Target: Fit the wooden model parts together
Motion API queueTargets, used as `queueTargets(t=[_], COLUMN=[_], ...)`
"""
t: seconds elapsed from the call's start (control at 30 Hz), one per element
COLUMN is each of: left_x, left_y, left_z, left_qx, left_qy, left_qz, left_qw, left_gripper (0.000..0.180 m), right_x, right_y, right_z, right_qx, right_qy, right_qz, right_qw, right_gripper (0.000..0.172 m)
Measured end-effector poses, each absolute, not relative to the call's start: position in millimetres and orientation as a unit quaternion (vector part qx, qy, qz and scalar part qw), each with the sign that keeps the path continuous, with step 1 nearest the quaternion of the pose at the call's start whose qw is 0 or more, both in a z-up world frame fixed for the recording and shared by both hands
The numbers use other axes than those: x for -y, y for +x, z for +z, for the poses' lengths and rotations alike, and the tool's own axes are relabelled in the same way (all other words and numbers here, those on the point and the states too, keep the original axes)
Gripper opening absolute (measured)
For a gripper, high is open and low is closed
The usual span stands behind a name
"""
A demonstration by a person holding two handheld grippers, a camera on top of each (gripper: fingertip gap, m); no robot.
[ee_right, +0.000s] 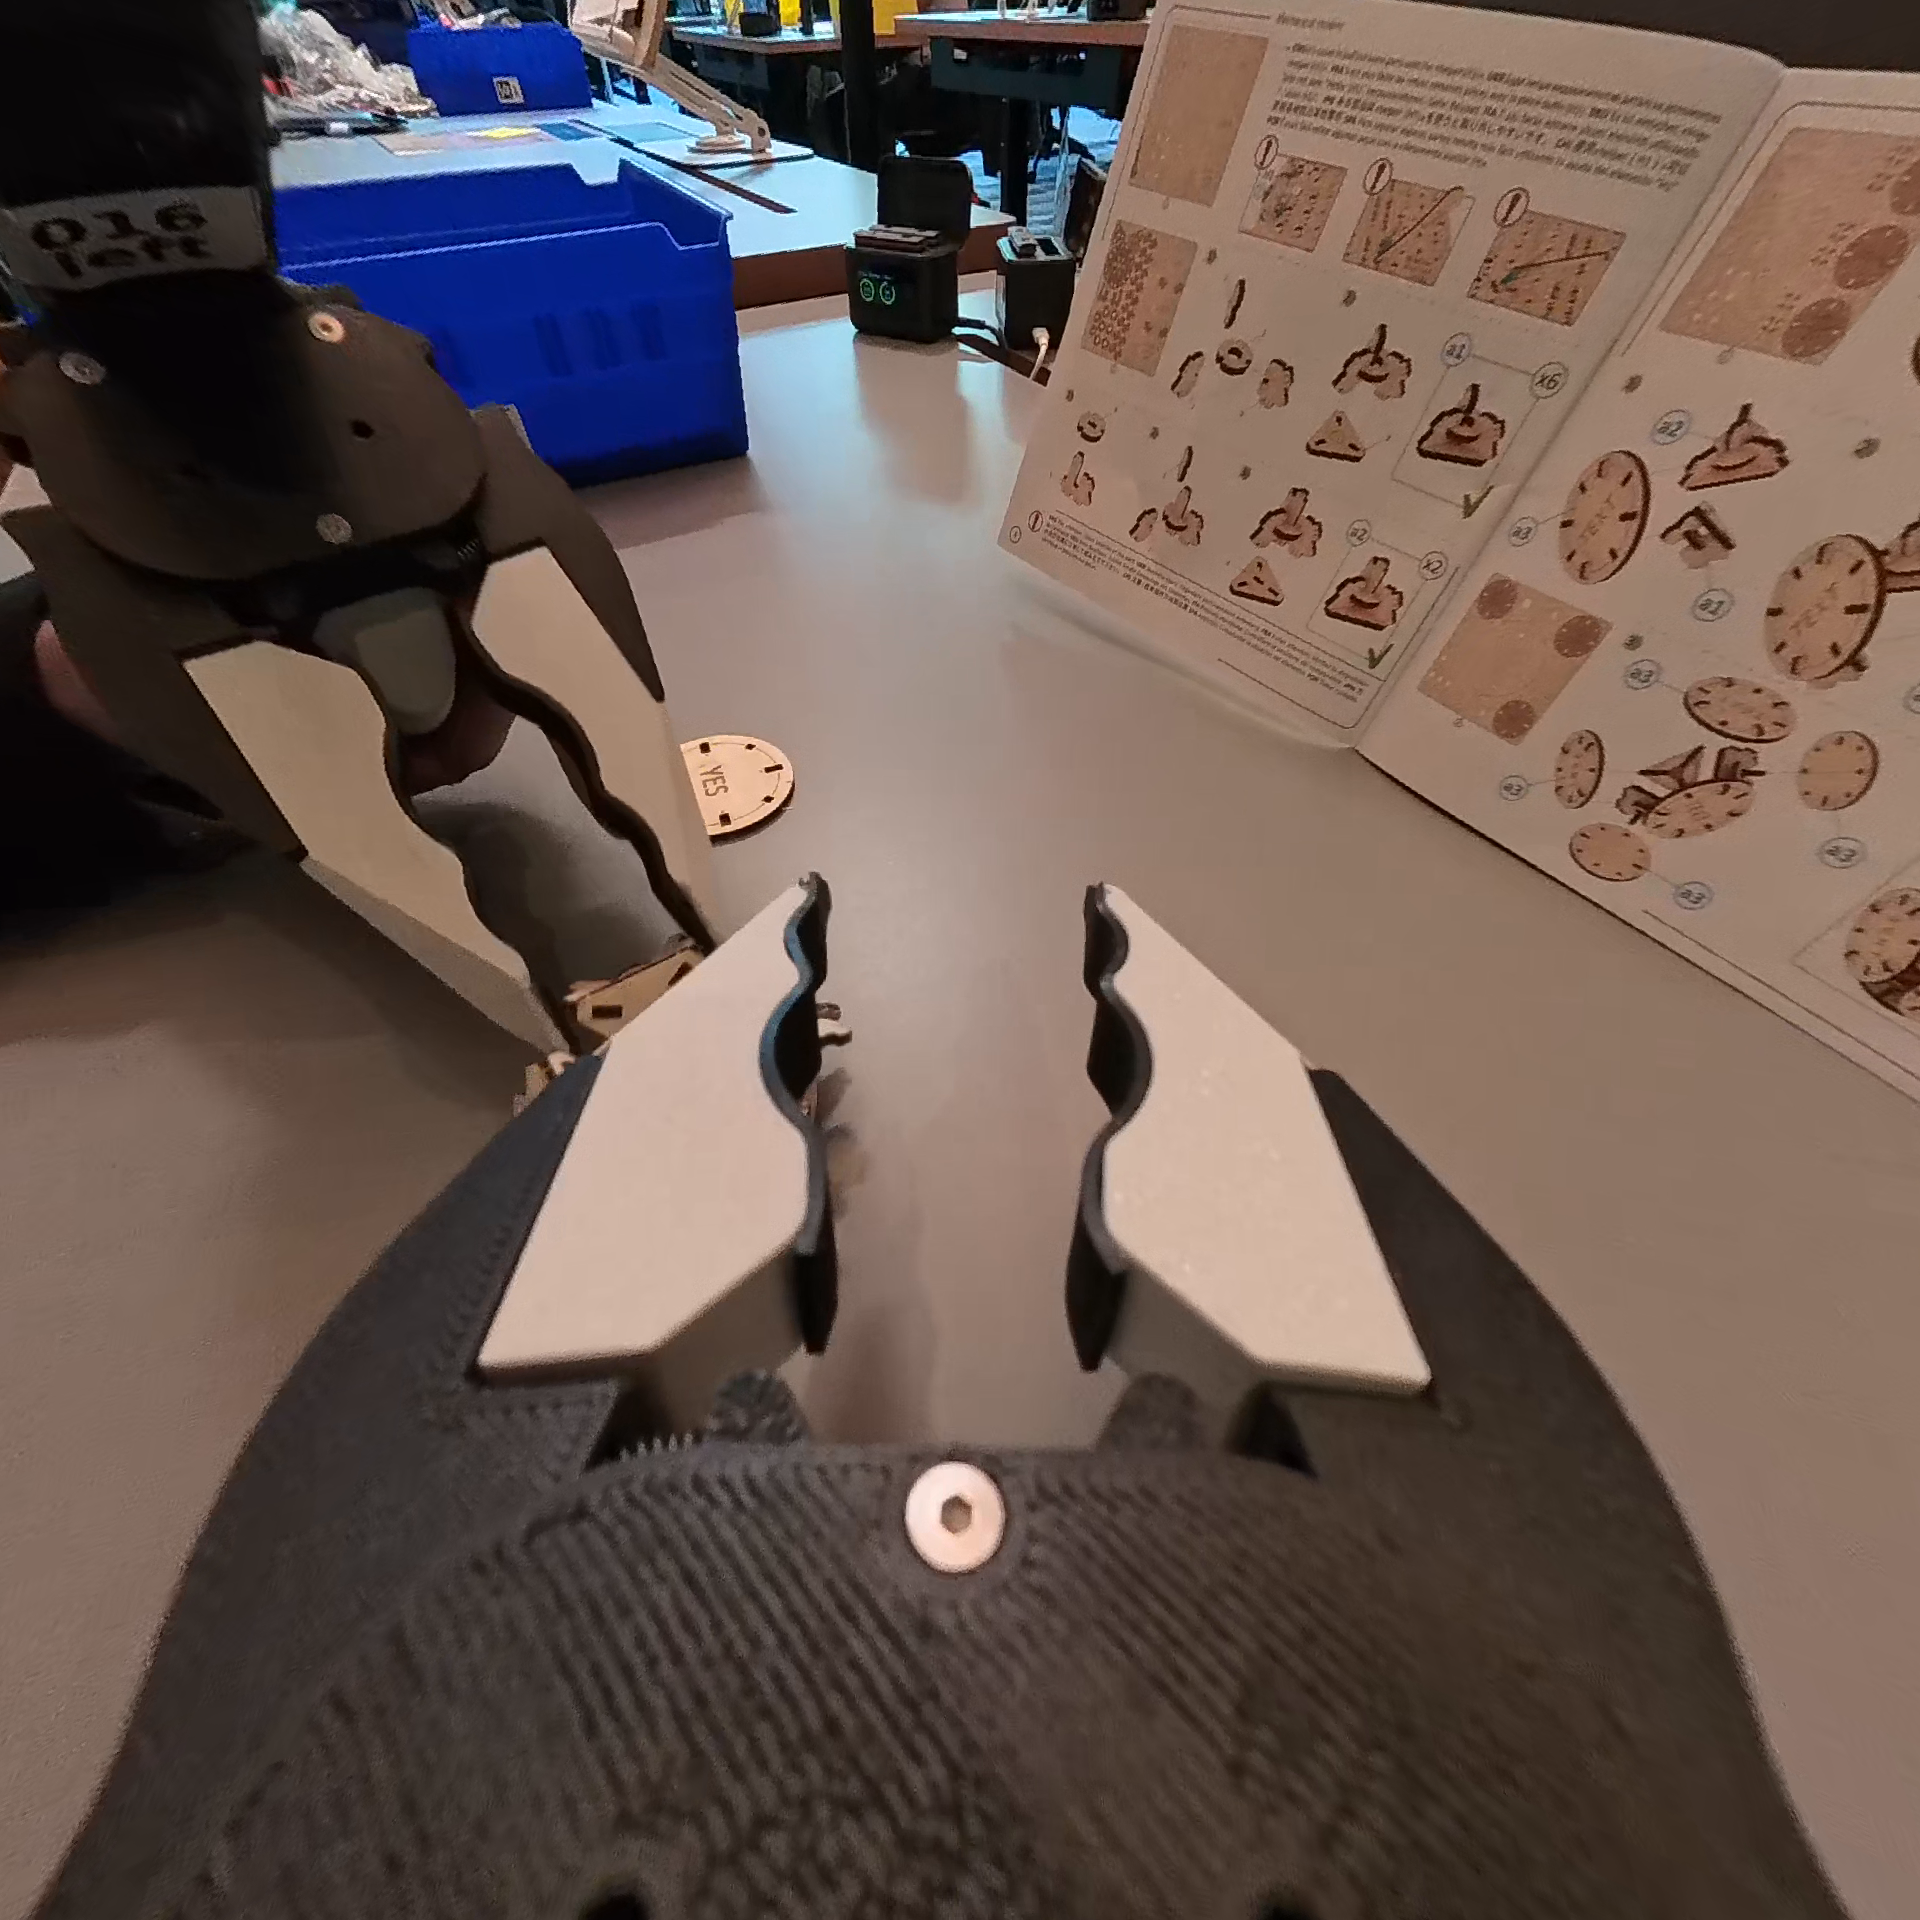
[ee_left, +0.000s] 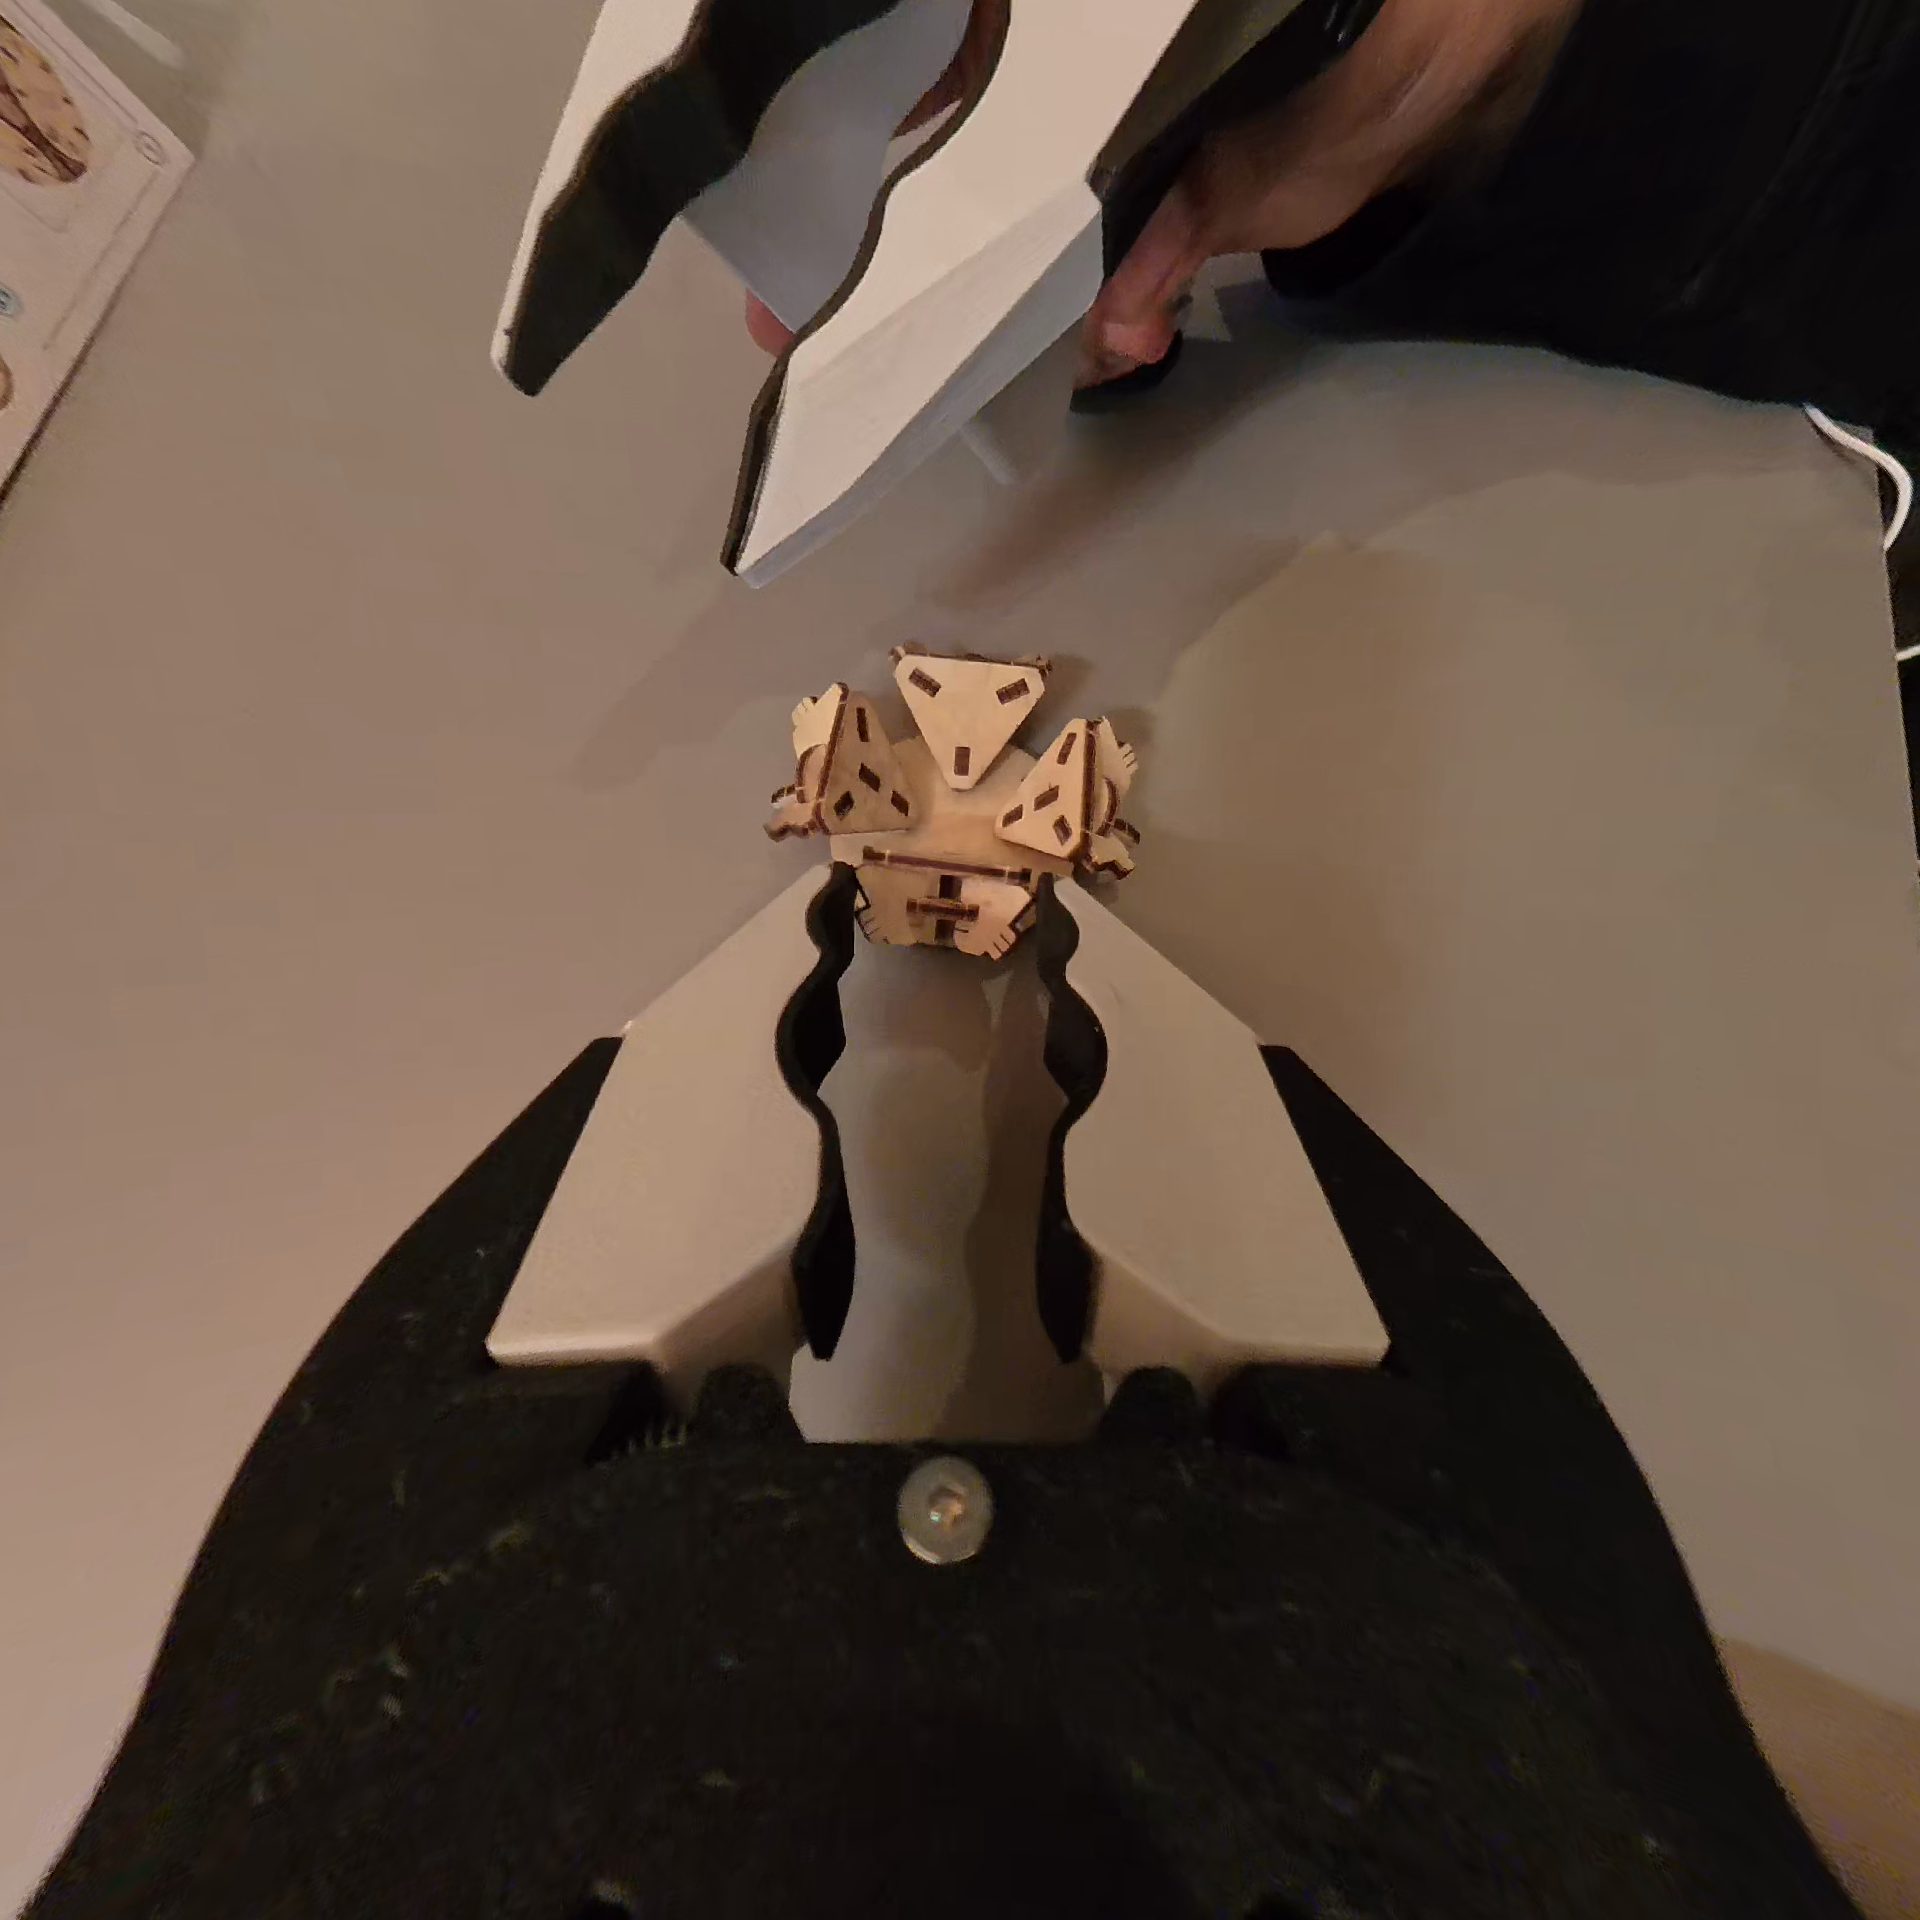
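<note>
A small wooden assembly [ee_left: 951, 800] of laser-cut plywood sits at the tip of the left gripper [ee_left: 943, 904]: a flat base carrying three upright triangular pieces with slots, and a notched lower part that lies between the two black wavy pads. Both pads press against the sides of that lower part, so the left gripper is clamped on the assembly, which stands low over the grey table [ee_left: 312, 831].

Just ahead of the assembly, the right gripper [ee_left: 634, 478] hangs above the table with its tips pointing down toward it, fingers spread and nothing between them. A person's hand [ee_left: 1299, 208] in a dark sleeve grips its handle behind.

From the right wrist view, the right gripper [ee_right: 956, 904] has its jaws apart with bare table between the pads. The wooden assembly [ee_right: 623, 992] shows only in part, to the left of and beneath its left finger, with the left gripper [ee_right: 623, 966] coming down on it from the left.

Beyond the left gripper's fingers a flat round wooden disc [ee_right: 740, 779] with slots lies on the table. To the right of the right gripper, an open instruction booklet [ee_right: 1455, 416] stands propped up. Farther off to the left is a blue plastic bin [ee_right: 520, 301], and straight ahead near the booklet two small dark charger cases [ee_right: 904, 286].
</note>
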State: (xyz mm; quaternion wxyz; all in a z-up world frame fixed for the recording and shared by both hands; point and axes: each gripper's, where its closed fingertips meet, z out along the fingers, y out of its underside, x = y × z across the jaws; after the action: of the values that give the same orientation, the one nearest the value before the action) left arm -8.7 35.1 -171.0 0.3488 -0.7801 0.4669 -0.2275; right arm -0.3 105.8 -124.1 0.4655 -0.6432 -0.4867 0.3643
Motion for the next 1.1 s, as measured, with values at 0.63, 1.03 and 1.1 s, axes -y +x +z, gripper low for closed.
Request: queueTargets(t=[0.63, 1.03, 1.1], left_x=[-41.9, -55.5, -60.8], left_y=[-19.7, -93.0, -116.6], left_z=[-121.7, -85.6, -101.2], left_qx=[-0.428, -0.322, -0.294], left_qy=[-0.732, -0.722, -0.755], left_qz=[-0.26, -0.27, -0.258], left_qw=[0.462, 0.55, 0.527], left_gripper=[0.041, 0.042, 0.058], right_x=[-108.1, -105.5, -104.8], right_y=[0.9, 0.9, 0.4], right_z=[-123.1, -137.7, -139.6], right_qx=[0.478, 0.487, 0.489], right_qy=[-0.647, -0.674, -0.676], right_qz=[0.367, 0.381, 0.382], right_qw=[0.467, 0.405, 0.398], right_gripper=[0.042, 0.041, 0.041])
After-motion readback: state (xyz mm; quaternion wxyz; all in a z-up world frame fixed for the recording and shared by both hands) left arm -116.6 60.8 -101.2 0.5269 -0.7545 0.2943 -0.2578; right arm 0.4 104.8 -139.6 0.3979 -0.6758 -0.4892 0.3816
